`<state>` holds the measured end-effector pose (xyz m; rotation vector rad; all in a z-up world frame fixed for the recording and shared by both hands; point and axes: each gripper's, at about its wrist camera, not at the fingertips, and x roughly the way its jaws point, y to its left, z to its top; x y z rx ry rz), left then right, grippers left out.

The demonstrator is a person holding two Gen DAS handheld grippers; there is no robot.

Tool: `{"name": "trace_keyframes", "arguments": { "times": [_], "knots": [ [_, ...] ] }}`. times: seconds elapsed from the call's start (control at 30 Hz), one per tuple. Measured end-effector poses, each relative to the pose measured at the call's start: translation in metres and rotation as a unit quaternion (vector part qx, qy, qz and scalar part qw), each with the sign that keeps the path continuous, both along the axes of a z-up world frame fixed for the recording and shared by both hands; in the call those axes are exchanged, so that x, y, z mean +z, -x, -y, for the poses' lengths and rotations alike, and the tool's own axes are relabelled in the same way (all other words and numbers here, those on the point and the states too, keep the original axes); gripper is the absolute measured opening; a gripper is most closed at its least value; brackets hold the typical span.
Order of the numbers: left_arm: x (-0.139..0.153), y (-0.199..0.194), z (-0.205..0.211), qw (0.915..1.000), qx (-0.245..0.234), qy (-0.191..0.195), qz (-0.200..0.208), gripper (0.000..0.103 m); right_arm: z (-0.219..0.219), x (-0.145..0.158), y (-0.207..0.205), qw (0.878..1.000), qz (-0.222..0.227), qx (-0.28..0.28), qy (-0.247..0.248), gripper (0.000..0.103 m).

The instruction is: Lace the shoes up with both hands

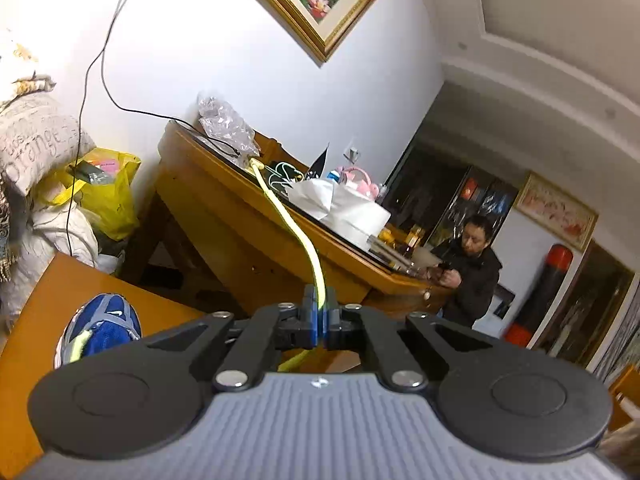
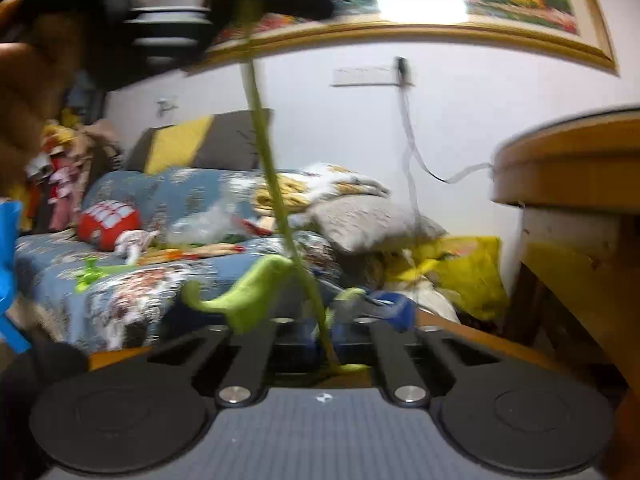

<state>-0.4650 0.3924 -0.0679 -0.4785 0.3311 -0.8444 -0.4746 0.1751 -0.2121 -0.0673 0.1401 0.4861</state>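
Observation:
A blue sneaker (image 1: pixel 100 330) with a yellow-green lace lies on the low wooden table (image 1: pixel 48 292) at lower left of the left wrist view. My left gripper (image 1: pixel 319 320) is shut on the yellow-green shoelace (image 1: pixel 288 220), whose free end stands up ahead of the fingers. In the blurred right wrist view, my right gripper (image 2: pixel 325 338) is shut on the lace (image 2: pixel 272 176), which runs taut up to the other gripper at top left. The shoe (image 2: pixel 384 306) shows just past the fingers.
A larger wooden table (image 1: pixel 256 216) with tissue, bags and clutter stands behind. A seated man (image 1: pixel 472 264) is at the right. A yellow bag (image 1: pixel 108 188) and a cluttered sofa (image 2: pixel 160 240) are near the wall.

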Motion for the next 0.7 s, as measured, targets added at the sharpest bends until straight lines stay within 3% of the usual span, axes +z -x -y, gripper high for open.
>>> {"name": "trace_keyframes", "arguments": {
  "times": [0.2, 0.33, 0.4, 0.7],
  "knots": [
    [0.003, 0.007, -0.02, 0.9998, 0.003, 0.016, 0.005, 0.003, 0.019, 0.004, -0.012, 0.997, 0.015, -0.058, -0.051, 0.005],
    [0.007, 0.012, -0.032, 0.9993, -0.002, 0.035, 0.01, 0.003, 0.022, 0.007, -0.013, 0.996, 0.028, -0.075, -0.047, 0.008],
    [0.009, 0.015, -0.039, 0.9989, -0.004, 0.044, 0.015, 0.003, 0.023, 0.007, -0.015, 0.995, 0.029, -0.083, -0.044, 0.018],
    [0.022, 0.043, -0.073, 0.9974, 0.04, 0.044, 0.041, 0.003, 0.02, 0.009, -0.043, 0.997, 0.024, -0.069, -0.024, 0.018]
  ]
}}
